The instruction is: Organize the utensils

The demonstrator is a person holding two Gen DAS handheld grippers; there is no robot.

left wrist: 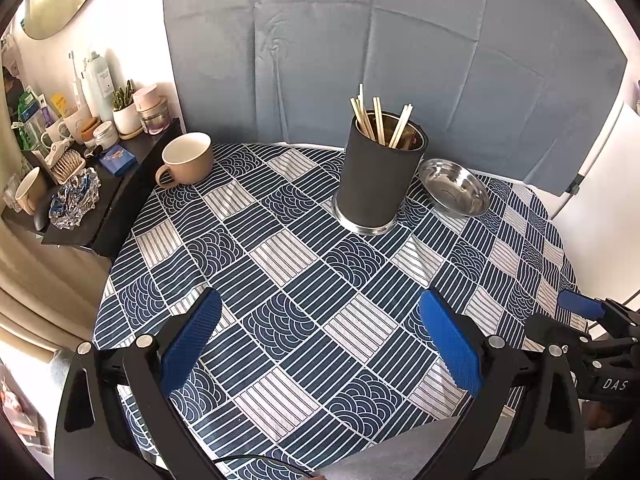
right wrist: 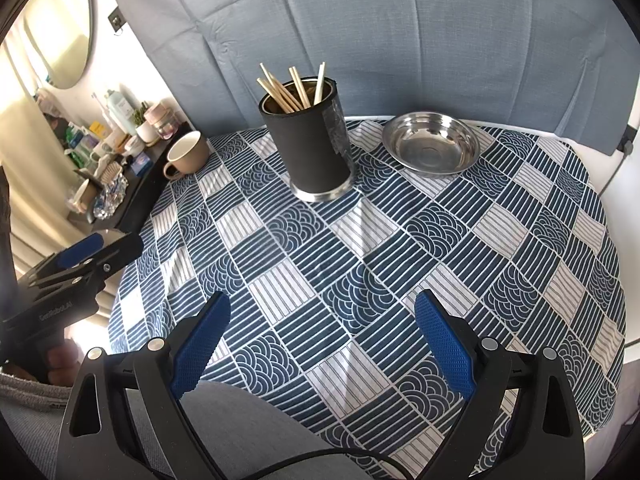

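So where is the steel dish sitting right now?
The steel dish sits empty at the far side of the table, just right of the black chopstick holder in both wrist views, near the blue backdrop.

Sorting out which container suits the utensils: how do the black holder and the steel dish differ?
The black holder is tall, upright and cylindrical; the steel dish is low, wide and shallow. The holder already has chopsticks standing in it; the dish is empty. The holder's wall is matte black, the dish bare and shiny. Both stand on the patterned tablecloth, side by side.

Chopsticks' (right wrist: 286,94) lower ends inside holder (right wrist: 308,148)
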